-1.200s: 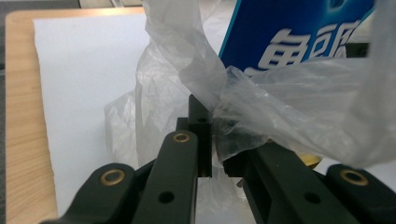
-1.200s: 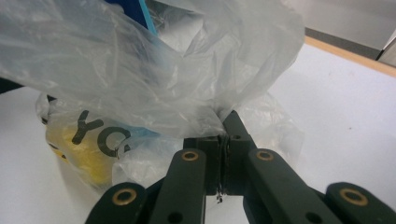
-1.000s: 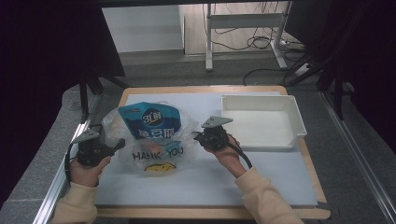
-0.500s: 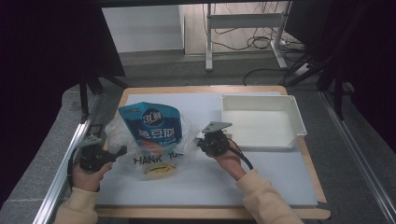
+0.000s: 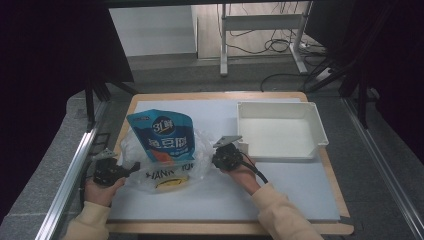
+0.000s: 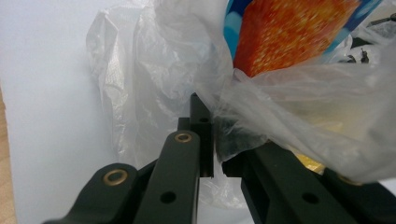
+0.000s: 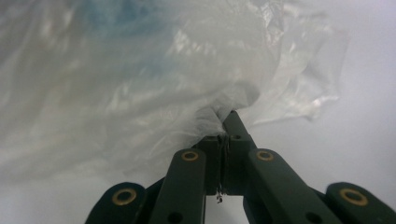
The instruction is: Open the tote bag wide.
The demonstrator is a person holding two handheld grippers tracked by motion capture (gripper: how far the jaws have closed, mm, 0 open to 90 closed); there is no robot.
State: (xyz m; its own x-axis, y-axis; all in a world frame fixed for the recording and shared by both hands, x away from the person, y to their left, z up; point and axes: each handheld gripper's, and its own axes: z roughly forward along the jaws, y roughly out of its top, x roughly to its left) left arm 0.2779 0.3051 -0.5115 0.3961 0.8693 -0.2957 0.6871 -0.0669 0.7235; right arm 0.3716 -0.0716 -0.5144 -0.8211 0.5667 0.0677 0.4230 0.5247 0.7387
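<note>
A blue snack pouch (image 5: 162, 135) with an orange picture stands inside a clear plastic bag (image 5: 200, 150) on the white mat (image 5: 300, 190). The bag has dark lettering and a yellow patch low on its front. My left gripper (image 5: 134, 167) is shut on the bag's left edge and my right gripper (image 5: 214, 159) on its right edge. In the left gripper view the jaws (image 6: 208, 112) pinch crumpled film (image 6: 154, 70) below the pouch (image 6: 289, 32). In the right gripper view the jaws (image 7: 227, 122) clamp a bunched fold of the bag (image 7: 140, 93).
A white rectangular tray (image 5: 320, 130) sits at the mat's back right, close to my right hand. The mat lies on a wooden table (image 5: 225, 227). Metal rails run along both sides of the table.
Both hands have sunk toward the mat with the bag between them. The film has slumped down around the pouch, whose blue top now stands out above it.
</note>
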